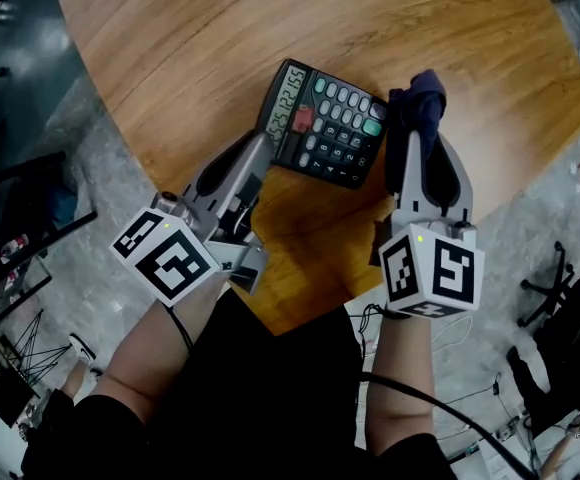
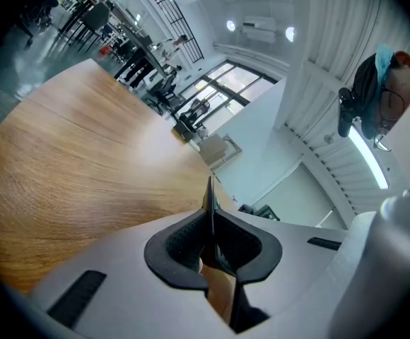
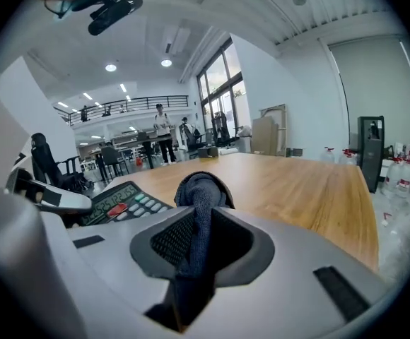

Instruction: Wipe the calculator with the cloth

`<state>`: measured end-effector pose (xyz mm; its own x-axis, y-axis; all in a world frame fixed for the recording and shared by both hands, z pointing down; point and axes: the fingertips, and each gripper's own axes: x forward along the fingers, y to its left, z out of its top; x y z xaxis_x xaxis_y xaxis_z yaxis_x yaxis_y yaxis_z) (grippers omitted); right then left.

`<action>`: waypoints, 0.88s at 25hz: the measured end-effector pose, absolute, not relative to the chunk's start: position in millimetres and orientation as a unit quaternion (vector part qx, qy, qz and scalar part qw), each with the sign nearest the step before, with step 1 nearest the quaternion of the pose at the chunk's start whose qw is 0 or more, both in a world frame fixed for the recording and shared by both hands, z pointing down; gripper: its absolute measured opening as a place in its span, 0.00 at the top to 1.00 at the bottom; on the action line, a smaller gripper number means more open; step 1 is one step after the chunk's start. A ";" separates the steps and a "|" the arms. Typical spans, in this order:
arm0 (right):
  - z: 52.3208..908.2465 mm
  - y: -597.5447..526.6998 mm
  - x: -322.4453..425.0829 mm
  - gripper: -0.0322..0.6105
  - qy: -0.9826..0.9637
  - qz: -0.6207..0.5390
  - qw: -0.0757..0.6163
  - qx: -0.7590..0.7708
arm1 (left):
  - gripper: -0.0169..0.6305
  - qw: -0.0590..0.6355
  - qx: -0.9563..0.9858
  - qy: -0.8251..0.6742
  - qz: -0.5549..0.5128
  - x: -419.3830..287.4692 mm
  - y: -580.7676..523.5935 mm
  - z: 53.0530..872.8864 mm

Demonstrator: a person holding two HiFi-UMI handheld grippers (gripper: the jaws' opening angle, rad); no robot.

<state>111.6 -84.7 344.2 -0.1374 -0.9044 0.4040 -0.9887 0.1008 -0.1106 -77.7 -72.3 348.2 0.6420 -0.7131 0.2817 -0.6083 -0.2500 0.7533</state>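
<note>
The left gripper (image 1: 257,151) is pinched narrowly on the calculator's (image 1: 328,126) left edge, at the wooden table's (image 1: 270,28) near side. The right gripper (image 1: 417,133) clamps the dark cloth (image 1: 422,96) (bunched up), just beside the calculator's right side.

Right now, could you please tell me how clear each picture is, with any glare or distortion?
Head view: sharp, the calculator display readable, a soft sheen on the table, edges bowed by the wide lens. Left gripper view: dark rounded corners, a pale glare patch on the table. Right gripper view: black round border, bright ceiling lights, the cloth crisp in the jaws.
</note>
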 end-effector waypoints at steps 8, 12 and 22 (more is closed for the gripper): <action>343.6 -53.4 33.9 0.84 -0.782 0.220 0.094 0.575 | 0.90 0.452 0.779 -0.432 -0.055 -81.0 -74.3 357.1; 331.7 -40.0 -11.3 0.84 -0.812 0.239 0.074 0.527 | 0.90 0.449 0.780 -0.432 -0.053 -79.9 -75.1 357.4; 307.9 -40.8 -44.8 0.84 -0.845 0.230 0.077 0.477 | 0.90 0.438 0.799 -0.411 -0.039 -76.2 -65.7 355.3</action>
